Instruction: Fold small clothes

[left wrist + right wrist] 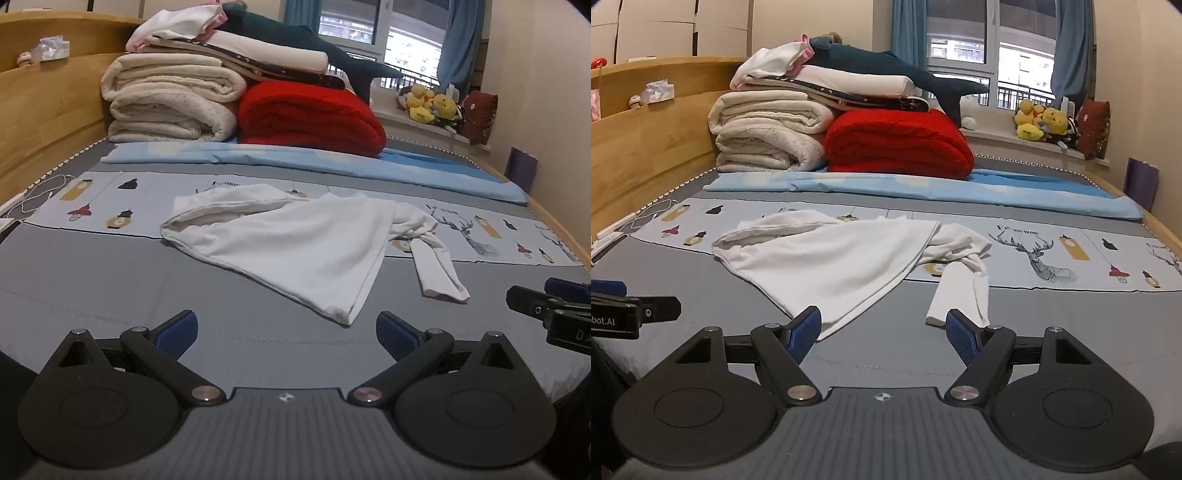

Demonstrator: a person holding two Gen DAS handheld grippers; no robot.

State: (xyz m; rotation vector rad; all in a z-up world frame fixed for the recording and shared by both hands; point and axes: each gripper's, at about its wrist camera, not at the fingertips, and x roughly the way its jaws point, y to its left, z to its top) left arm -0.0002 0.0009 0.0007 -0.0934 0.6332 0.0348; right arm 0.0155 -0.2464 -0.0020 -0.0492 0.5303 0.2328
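Left wrist view has the shirt (295,247) lying crumpled on the bed (110,288), straight ahead of the jaws and a little beyond their tips, with its nearest corner pointing back toward the gap between them. One sleeve (439,269) trails off ahead and to the right of those jaws. The left gripper (286,334) hovers low over the bed with its jaws spread wide and nothing between them, and I judge it is lined up to take that near corner.

From the right wrist, the right gripper (882,334) is equally wide open and empty; the shirt's corner sits just beside its left finger and the sleeve's cuff just ahead of its right finger. Folding has not begun, I'd say: the cloth is bunched and needs spreading flat first.

Farther ahead of both jaws lie a blue sheet (295,157), a red blanket (310,114) and stacked white quilts (170,99), well clear of the work.
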